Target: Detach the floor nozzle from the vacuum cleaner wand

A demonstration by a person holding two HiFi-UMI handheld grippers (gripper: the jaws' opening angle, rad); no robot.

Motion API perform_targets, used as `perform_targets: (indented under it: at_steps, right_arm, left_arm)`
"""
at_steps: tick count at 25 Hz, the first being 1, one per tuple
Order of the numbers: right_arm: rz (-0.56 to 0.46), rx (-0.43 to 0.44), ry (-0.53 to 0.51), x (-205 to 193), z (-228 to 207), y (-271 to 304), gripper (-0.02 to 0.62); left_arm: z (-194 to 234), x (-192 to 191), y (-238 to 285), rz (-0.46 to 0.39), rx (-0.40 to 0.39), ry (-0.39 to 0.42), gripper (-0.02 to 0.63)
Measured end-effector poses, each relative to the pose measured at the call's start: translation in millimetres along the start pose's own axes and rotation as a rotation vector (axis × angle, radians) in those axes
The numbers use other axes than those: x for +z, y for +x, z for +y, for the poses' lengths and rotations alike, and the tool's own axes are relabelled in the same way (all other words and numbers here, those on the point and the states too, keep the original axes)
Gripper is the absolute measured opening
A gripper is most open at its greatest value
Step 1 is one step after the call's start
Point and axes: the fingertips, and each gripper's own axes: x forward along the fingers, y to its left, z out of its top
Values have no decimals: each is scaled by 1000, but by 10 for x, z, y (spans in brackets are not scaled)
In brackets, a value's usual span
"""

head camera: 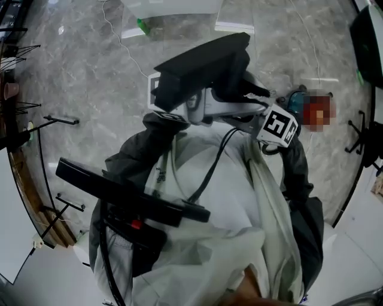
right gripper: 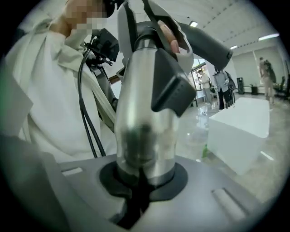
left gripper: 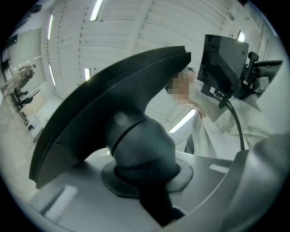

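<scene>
Being held by its dark neck in the half-closed jaws of the left gripper (left gripper: 144, 183), the nozzle (left gripper: 108, 108) is spread just beyond them; the silver wand (right gripper: 142, 118) is clamped in the narrowly parted jaws of the right gripper (right gripper: 141, 183).

I'm standing in a big open hall, like a lobby or showroom: polished grey marble floor (head camera: 90, 77) under me, strip lights (left gripper: 96, 10) in a slatted white ceiling (left gripper: 136, 31), a white block plinth (right gripper: 240, 129), people (right gripper: 220, 88) standing far off.
</scene>
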Motion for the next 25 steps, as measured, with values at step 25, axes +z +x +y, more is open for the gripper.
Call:
perform_targets:
  at_steps: [25]
  right_arm:
    - [-2, -20, 14, -46, -83, -78, 37]
  left_arm:
    - [226, -19, 52, -1, 121, -27, 75]
